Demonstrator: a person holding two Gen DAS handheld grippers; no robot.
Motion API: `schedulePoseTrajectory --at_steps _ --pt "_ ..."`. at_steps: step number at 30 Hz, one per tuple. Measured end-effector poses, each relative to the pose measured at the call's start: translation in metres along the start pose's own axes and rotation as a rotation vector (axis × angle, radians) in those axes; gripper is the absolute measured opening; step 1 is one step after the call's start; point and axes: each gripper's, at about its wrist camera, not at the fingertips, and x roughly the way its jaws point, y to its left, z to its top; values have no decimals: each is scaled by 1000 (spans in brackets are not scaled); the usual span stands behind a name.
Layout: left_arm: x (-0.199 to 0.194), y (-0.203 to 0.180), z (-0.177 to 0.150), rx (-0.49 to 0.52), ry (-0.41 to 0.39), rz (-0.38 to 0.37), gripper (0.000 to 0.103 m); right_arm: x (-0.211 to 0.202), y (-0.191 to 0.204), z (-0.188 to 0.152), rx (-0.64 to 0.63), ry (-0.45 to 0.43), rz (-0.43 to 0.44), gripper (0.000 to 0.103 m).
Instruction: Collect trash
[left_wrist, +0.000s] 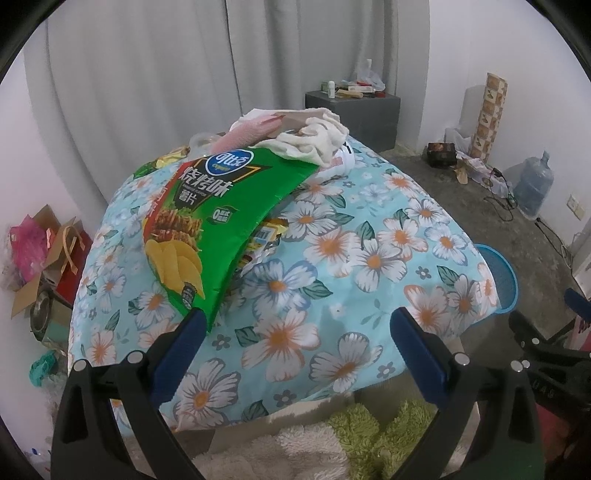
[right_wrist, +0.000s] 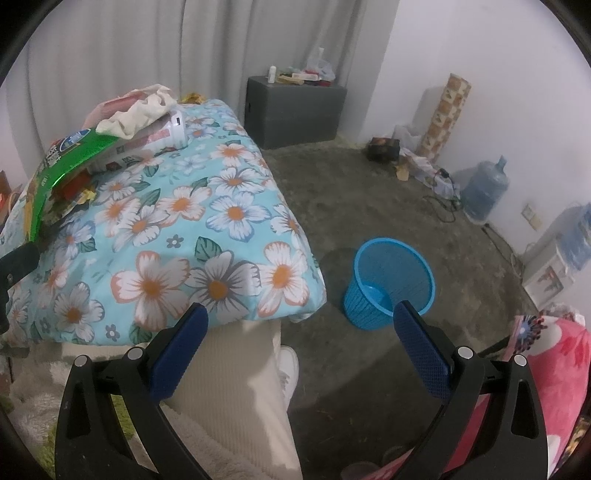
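floral-clothed table (left_wrist: 332, 236) bearing one green chip bag (left_wrist: 207, 221), glossy and crumpled, at its left; one blue mesh bin (right_wrist: 388, 280) on floor; left gripper (left_wrist: 295, 321), right gripper (right_wrist: 301, 314) both spread wide, empty.

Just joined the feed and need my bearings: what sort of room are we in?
Probably a lived-in room at home: a table under a floral cloth piled with snack wrappers, grey curtains, water jugs along the wall, and a blue wastebasket on the bare floor.
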Motion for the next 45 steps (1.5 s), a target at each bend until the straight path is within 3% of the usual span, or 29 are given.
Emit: schedulePoseTrajectory --at_steps 45 --pt "3 16 -2 -46 13 31 98 -2 -2 1 14 -3 3 96"
